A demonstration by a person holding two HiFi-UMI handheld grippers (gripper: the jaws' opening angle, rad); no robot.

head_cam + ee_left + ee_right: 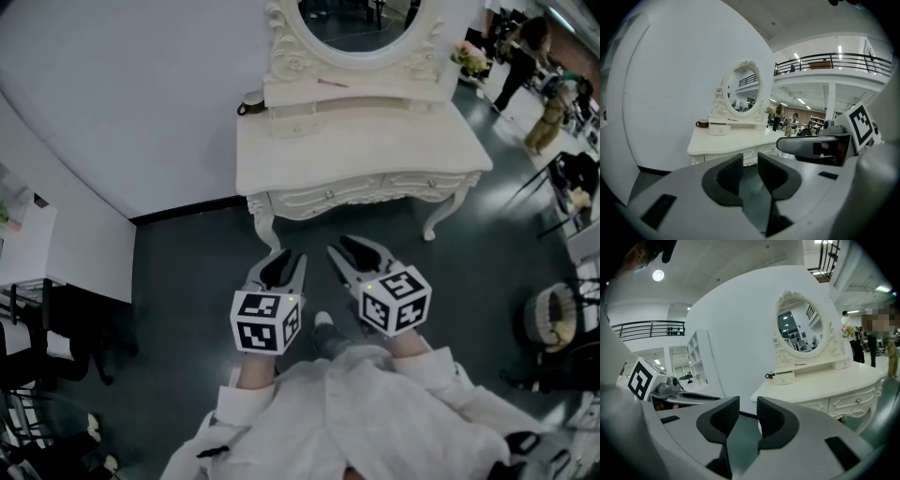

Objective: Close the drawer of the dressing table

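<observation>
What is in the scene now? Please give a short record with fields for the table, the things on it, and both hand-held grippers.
Furniture: white dressing table against the wall, oval mirror on top
On the table: dark mug left of the mirror base
Front drawers: look shut
Left hand-held gripper: jaws apart, empty, short of the table
Right hand-held gripper: jaws apart, empty, short of the table

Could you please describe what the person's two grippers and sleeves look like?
The left gripper and right gripper are each pale grey moulded plastic with black ribbed pads lining the jaws, and each carries a white cube printed with black square markers. The person wears long white sleeves. No cables are visible.
</observation>
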